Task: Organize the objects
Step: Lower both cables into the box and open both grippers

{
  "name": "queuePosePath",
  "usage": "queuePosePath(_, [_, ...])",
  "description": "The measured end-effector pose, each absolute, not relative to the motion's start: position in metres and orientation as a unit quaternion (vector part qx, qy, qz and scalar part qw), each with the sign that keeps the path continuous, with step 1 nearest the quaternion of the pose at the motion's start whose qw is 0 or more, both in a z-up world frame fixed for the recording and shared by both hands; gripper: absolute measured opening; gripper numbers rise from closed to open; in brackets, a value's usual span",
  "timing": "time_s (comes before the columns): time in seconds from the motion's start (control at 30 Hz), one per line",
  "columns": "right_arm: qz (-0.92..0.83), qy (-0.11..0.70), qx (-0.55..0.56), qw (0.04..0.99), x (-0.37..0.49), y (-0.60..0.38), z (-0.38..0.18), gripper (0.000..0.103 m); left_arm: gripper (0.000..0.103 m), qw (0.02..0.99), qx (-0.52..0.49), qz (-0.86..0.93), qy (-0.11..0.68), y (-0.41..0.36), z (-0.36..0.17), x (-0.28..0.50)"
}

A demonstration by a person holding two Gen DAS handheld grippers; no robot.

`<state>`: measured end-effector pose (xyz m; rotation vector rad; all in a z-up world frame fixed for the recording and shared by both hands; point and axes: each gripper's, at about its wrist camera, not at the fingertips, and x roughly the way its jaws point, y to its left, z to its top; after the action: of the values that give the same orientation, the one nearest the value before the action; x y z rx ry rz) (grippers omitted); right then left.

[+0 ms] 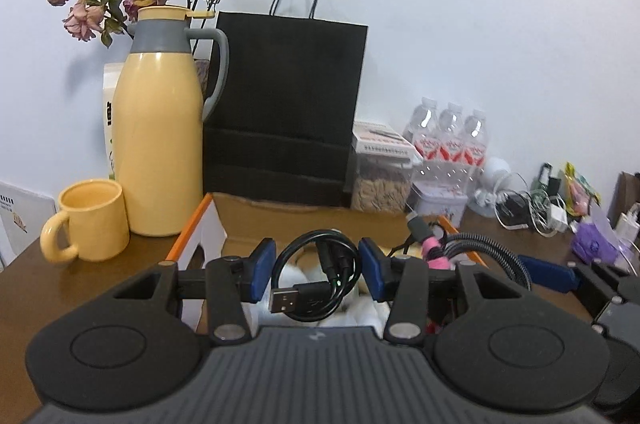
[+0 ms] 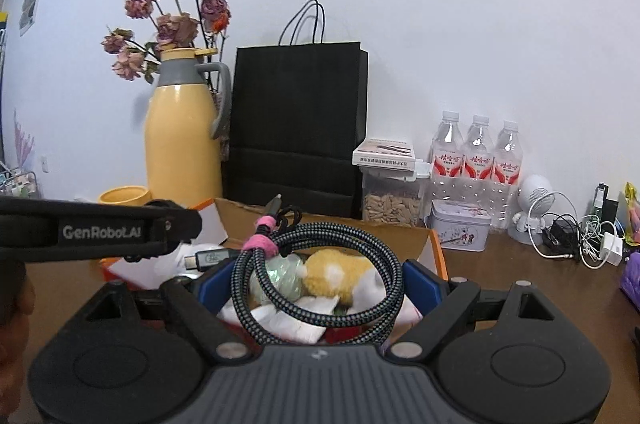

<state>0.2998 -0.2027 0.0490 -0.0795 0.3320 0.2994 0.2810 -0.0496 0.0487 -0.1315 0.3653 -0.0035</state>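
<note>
My left gripper (image 1: pixel 317 272) is shut on a small coil of black USB cable (image 1: pixel 312 304), its blue pads (image 1: pixel 262 270) pressing both sides. My right gripper (image 2: pixel 318 284) is shut on a wide coil of braided cable (image 2: pixel 276 288) bound with a pink strap (image 2: pixel 262 240). Both coils hang above an open cardboard box with orange edges (image 2: pixel 438 252), (image 1: pixel 192 224), which holds a yellow and white plush toy (image 2: pixel 340 272) and white packets. The braided cable (image 1: pixel 492 252) and the right gripper's blue pad (image 1: pixel 552 272) show at the right of the left wrist view. The left gripper's side (image 2: pixel 100 232) crosses the left of the right wrist view.
Behind the box stand a yellow jug (image 1: pixel 158 144), a yellow mug (image 1: pixel 90 224), a black paper bag (image 1: pixel 288 104), a jar of seeds (image 2: pixel 390 200), a tin (image 2: pixel 460 226) and three water bottles (image 2: pixel 478 156). Tangled chargers (image 2: pixel 580 236) lie on the brown table at right.
</note>
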Motion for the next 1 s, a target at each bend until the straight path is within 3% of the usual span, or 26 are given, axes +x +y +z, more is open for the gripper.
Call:
queuePosePath(0.67, [0.127, 0.199, -0.026, 0.971, 0.382, -0.190, 0.034, 0.088, 0.048, 0.975, -0.060, 0.035, 0.211, -0.042, 0.028, 0.364])
queuePosePath(0.73, [0.132, 0.207, -0.026, 0.969, 0.383, -0.190, 0.032, 0.088, 0.055, 0.976, -0.059, 0.036, 0.207, -0.041, 0.028, 0.363])
queuePosePath(0.8, [0.132, 0.209, -0.017, 0.969, 0.384, -0.192, 0.031, 0.094, 0.103, 0.977, -0.060, 0.043, 0.202, -0.040, 0.028, 0.362])
queuePosePath(0.87, [0.121, 0.205, -0.014, 0.971, 0.384, -0.195, 0.032, 0.103, 0.103, 0.980, -0.059, 0.050, 0.186, -0.039, 0.029, 0.359])
queuePosePath(1.0, [0.113, 0.204, -0.002, 0.973, 0.384, -0.202, 0.035, 0.103, 0.103, 0.979, -0.064, 0.052, 0.187, -0.036, 0.031, 0.358])
